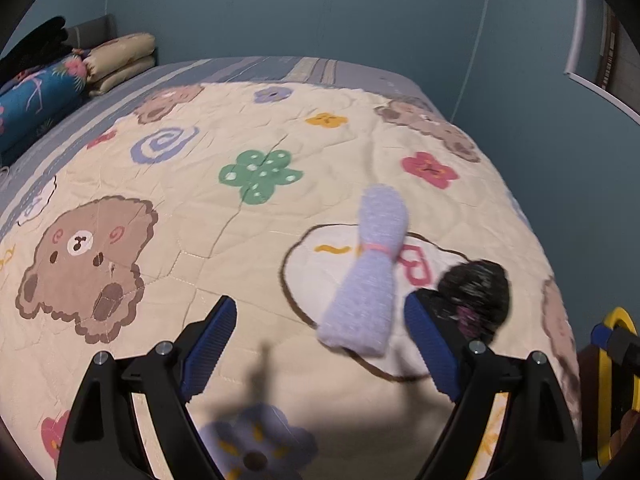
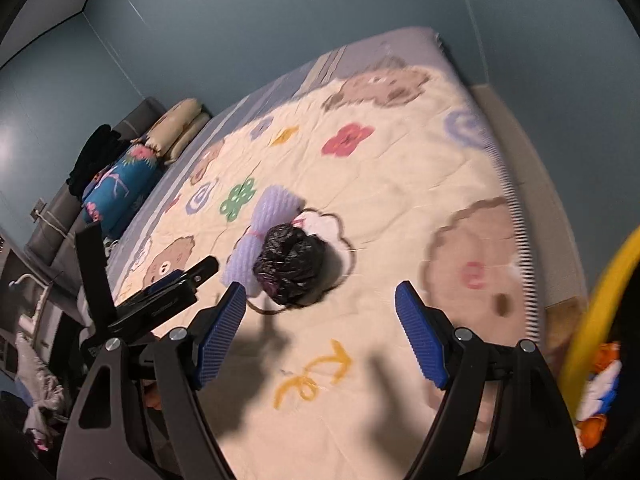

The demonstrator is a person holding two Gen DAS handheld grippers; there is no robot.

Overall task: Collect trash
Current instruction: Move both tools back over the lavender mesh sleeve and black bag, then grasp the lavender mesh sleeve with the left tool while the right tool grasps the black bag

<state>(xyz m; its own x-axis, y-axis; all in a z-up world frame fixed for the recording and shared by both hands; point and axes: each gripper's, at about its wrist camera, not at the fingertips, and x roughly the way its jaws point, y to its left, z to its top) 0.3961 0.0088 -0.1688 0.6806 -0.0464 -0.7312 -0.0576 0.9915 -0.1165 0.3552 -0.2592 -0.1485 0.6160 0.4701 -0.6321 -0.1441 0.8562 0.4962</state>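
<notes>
A lilac roll of bags (image 1: 370,268) bound by a pink band lies on the cartoon-print bedspread (image 1: 240,208). Beside it, to its right, sits a crumpled black plastic bag (image 1: 478,294). My left gripper (image 1: 320,344) hovers open just short of the roll, its right pad close to the black bag. In the right wrist view the black bag (image 2: 290,266) lies in front of the lilac roll (image 2: 260,232), both a little ahead of my right gripper (image 2: 320,332), which stands open with nothing between its blue pads. The left gripper's black body (image 2: 160,304) shows at the left there.
Folded pillows (image 1: 120,60) and a blue floral bolster (image 1: 36,100) lie at the bed's head by the teal wall. A yellow ring (image 2: 592,320) edges the right wrist view at right. The bed's far edge (image 2: 516,240) drops to the floor. Clothes lie low left (image 2: 40,392).
</notes>
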